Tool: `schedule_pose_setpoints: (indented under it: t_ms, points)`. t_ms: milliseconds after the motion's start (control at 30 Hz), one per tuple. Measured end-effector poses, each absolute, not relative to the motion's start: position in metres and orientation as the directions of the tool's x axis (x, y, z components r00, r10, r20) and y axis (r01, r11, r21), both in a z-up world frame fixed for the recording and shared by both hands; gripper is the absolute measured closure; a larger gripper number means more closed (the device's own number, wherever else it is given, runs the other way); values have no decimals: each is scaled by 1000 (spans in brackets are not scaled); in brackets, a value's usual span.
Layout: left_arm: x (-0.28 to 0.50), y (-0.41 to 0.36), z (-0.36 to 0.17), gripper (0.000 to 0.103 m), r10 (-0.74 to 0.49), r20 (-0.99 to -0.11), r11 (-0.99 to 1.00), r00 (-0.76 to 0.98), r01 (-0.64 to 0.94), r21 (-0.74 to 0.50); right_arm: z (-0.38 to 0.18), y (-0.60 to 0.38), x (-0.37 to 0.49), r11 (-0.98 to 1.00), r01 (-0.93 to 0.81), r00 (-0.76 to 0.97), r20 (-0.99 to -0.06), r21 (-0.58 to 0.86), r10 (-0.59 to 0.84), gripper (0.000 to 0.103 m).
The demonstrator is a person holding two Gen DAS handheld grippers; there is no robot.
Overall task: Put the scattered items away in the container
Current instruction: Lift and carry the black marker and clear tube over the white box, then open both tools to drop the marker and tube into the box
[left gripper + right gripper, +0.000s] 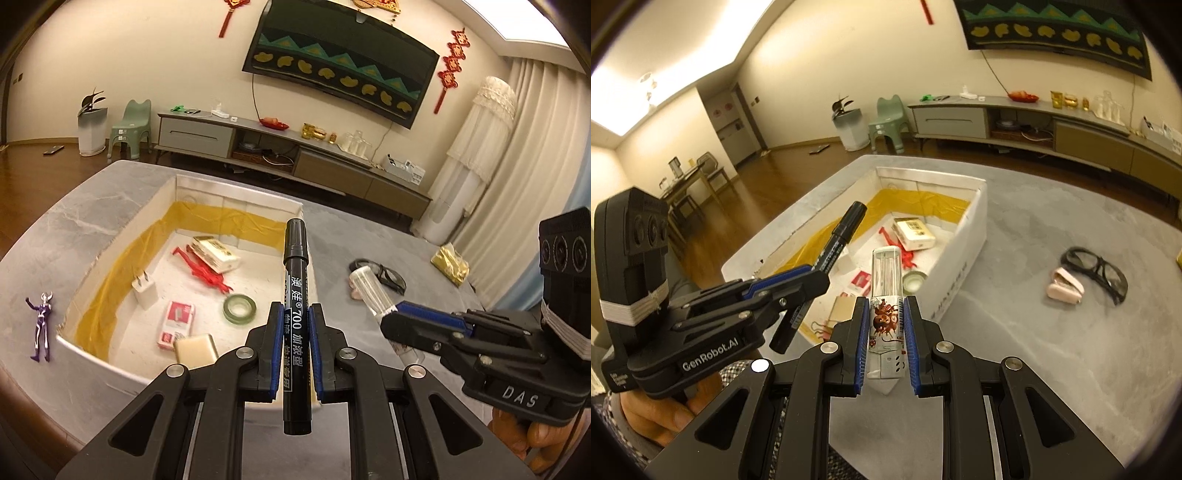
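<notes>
Left wrist view: the left gripper (pixel 297 343) clamps a black cylindrical marker pen (pixel 296 295) upright between blue pads, at the near right corner of the open white box with yellow lining (pixel 122 229). Bare grey marble table (pixel 74 218) shows at left, where a purple toy figure (pixel 41 326) lies.

Right wrist view: the right gripper (pixel 886 332) grips a clear plastic tube with a printed label (pixel 885 295) before the box's near wall; grey tabletop lies open at right beside black-framed glasses (pixel 1100 271).

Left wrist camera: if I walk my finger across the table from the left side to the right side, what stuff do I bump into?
Purple figure → white charger → red figure → green tape roll → black marker → clear tube → gold packet.
</notes>
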State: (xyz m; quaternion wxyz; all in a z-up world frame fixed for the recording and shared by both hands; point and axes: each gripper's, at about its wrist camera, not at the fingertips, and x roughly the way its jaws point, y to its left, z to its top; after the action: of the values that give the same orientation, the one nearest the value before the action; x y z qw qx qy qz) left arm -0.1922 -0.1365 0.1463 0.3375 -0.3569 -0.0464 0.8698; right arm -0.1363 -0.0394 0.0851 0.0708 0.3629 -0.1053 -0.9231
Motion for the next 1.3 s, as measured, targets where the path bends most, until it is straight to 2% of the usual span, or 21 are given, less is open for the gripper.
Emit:
schedule_pose_setpoints:
  t_ms: [400,700,967,1300]
  points:
    - [-232,-138,131,89,609,-632,-781,-479,-498,-376,93,-49,-192,-980,82,-700,-689,184,-188,84]
    - [-243,-119,105,89,540,-714,-818,-445,-477,-321,75,-51,-240,-981,69,-649,-739,179,-181,84]
    - [-245,-108,89,89,518,-748,-821,-415,-488,-297,58,-49,-275,-987,67,-608,-778,146,-156,84]
    - [-259,-111,74,89,521,-765,-823,-378,-461,-333,37,-46,-306,-994,54,-572,-813,98,-111,82]
